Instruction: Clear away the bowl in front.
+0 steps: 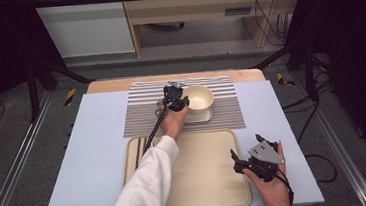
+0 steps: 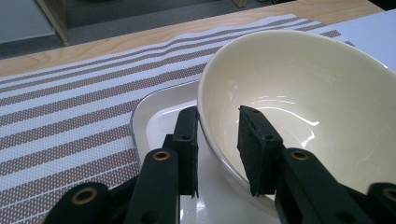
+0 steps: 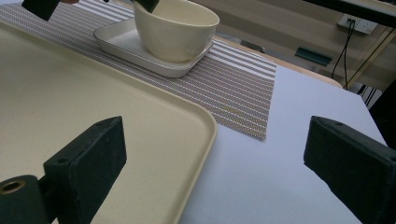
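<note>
1. One pale blue table top (image 1: 100, 155) fills the middle of the high view, with a strip of wood showing along its far edge.
2. Cream tray (image 1: 213, 180) lies at the lower centre of that view, bare, and reaches into the left half of the right gripper view.
3. Striped mat (image 1: 142, 114) sits just above the tray, at the upper centre of the frame.
4. White square plate (image 2: 154, 116) rests on the mat, right of its middle.
5. Cream bowl (image 1: 198, 98) stands on the plate, tipped a little towards the left gripper.
6. Left gripper (image 1: 177, 103), at the end of a white sleeve (image 1: 143, 187), straddles the bowl's near rim: one jaw stands outside the wall and one inside. In the left gripper view the outer jaw looks to be against the wall, while a narrow gap shows at the inner one, so the grip is not clearly tight.
7. Right gripper (image 1: 245, 152) hovers at the lower right, over the tray's right edge, jaws spread wide with nothing between them.
</note>
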Motion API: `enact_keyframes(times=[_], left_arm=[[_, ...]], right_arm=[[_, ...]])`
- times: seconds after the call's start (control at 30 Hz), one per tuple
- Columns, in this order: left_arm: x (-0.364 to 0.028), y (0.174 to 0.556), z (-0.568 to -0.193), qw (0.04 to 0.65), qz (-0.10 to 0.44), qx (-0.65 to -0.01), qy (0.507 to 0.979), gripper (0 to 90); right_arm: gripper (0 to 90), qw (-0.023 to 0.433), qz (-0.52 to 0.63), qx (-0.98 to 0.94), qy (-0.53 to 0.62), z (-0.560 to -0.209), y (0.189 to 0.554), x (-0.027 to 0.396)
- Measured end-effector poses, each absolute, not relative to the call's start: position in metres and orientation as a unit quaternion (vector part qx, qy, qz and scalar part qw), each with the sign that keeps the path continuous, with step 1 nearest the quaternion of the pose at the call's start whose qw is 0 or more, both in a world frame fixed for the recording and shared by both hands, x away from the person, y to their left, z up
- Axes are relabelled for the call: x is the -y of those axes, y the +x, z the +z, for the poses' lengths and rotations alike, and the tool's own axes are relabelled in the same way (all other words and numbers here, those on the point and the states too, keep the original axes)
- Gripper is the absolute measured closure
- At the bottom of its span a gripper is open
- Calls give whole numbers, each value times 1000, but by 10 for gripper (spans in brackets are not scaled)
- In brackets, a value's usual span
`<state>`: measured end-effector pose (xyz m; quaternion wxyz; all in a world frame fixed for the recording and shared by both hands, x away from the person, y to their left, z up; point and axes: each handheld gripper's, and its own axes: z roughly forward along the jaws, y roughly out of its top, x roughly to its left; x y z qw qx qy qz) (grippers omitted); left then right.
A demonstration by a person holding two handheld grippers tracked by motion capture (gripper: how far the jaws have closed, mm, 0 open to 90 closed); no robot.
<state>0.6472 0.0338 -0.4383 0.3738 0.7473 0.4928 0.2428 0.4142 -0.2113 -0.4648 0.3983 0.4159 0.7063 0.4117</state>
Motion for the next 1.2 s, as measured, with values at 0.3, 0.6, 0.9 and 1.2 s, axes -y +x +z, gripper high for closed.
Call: enact_keyframes(times=[0.3,0.6,0.9,1.2], left_arm=[[-30,651,-439,361,245,-499,749,685],[-30,652,-440,364,241,-503,746,709],[-31,653,-440,366,238,-502,746,710],[-34,656,-441,378,227,-513,737,740]], right_arm=[[62,397,409,-711,412,-466,415,209],[63,396,409,-712,411,-466,415,209],[63,396,408,-712,411,-466,415,209],[63,396,407,-713,411,-466,415,209]])
